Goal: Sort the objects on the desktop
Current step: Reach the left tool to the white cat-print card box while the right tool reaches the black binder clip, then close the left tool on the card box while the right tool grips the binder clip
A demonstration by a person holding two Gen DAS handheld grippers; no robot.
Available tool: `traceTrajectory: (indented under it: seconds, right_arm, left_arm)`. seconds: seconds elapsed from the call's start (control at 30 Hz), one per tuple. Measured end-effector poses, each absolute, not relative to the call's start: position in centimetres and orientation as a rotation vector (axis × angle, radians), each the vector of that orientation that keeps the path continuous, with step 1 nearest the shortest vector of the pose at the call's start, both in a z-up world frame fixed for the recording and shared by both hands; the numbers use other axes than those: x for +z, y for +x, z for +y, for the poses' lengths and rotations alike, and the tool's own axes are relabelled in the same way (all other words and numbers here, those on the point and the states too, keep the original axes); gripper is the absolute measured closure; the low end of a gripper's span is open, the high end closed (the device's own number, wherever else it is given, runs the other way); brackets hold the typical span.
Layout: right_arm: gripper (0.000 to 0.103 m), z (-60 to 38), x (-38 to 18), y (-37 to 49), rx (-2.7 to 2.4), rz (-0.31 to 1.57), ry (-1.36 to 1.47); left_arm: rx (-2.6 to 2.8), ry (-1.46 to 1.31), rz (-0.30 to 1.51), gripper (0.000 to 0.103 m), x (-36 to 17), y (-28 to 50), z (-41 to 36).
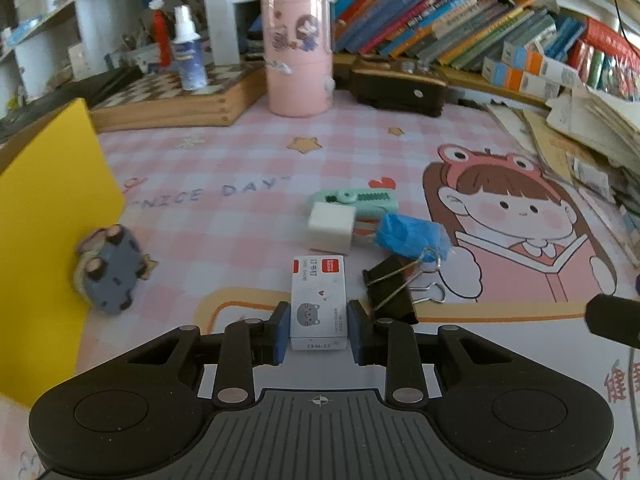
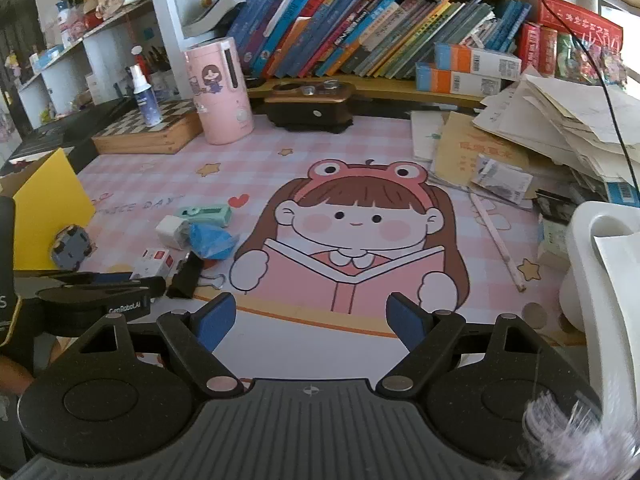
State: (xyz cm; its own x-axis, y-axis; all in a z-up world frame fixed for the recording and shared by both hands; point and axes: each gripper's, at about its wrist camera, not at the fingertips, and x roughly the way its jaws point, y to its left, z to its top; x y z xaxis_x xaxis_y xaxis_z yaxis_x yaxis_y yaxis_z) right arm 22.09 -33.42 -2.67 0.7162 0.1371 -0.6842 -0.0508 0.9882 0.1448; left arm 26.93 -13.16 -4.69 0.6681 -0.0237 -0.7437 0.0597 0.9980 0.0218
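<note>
Left gripper (image 1: 318, 330): blue pads closed against both long sides of the staple box (image 1: 318, 300), resting on the desk mat (image 1: 248, 152) (contact looks firm) | Box: judged light, stiff cardboard, smooth; hold mid-length across its narrow width | Right gripper (image 2: 308, 320): jaws wide apart, empty | Binder clip (image 1: 390, 288) just beside the box.

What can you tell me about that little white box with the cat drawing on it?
The staple box is a small white cardboard carton with a red label patch at its far end, printed Chinese text and a grey cartoon cat on top. It lies flat on the pink checked desk mat, lengthwise between the left gripper, whose blue pads bracket its near end. A black binder clip lies just right of it.
</note>
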Motion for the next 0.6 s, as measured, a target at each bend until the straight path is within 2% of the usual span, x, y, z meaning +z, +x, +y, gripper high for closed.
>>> traceTrajectory:
  seconds: [0.6]
  right_arm:
    - [0.021, -26.6, -5.0, 25.0, 0.35, 0.775, -0.004]
  left_arm:
    - [0.059, -0.082, 0.789, 0.075, -0.3, 21.4, -7.8]
